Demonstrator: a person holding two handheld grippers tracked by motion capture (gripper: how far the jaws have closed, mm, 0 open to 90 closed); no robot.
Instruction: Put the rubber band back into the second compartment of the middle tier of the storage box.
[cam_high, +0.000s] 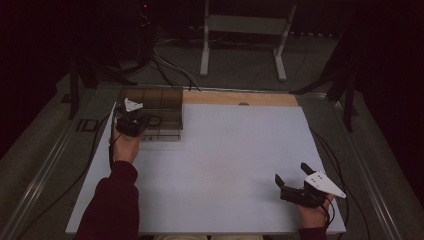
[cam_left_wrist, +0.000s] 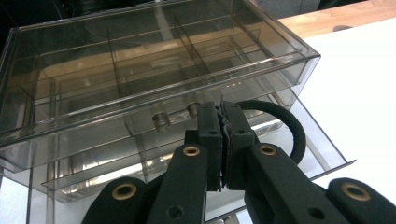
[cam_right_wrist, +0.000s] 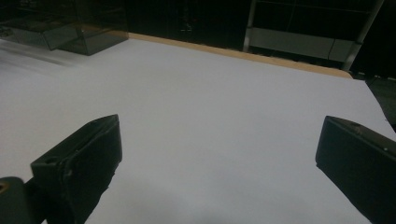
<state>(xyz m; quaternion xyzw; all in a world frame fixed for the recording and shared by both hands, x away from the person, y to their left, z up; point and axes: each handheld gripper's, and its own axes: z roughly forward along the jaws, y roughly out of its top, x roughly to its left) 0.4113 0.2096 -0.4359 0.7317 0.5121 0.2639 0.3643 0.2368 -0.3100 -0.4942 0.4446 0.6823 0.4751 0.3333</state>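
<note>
A clear smoky plastic organiser box (cam_high: 152, 102) with divided compartments stands at the table's far left. In the left gripper view the box (cam_left_wrist: 140, 60) is close up, and its lower drawer (cam_left_wrist: 327, 158) is slid partly out toward me. A black loop (cam_left_wrist: 292, 128) hangs at the drawer front beside two small knobs (cam_left_wrist: 161, 121). My left gripper (cam_left_wrist: 222, 114) is shut, with the end of that loop pinched between its jaws; from above, the gripper (cam_high: 137, 122) sits at the box's front. My right gripper (cam_high: 292, 172) rests open near the table's front right, holding nothing (cam_right_wrist: 219, 154).
The white tabletop (cam_high: 225, 160) spreads between the two grippers, with a wooden strip (cam_high: 240, 98) along its far edge. Cables (cam_high: 170, 70) and a white stand (cam_high: 245, 30) lie on the floor beyond. The box (cam_right_wrist: 70, 28) sits far left in the right gripper view.
</note>
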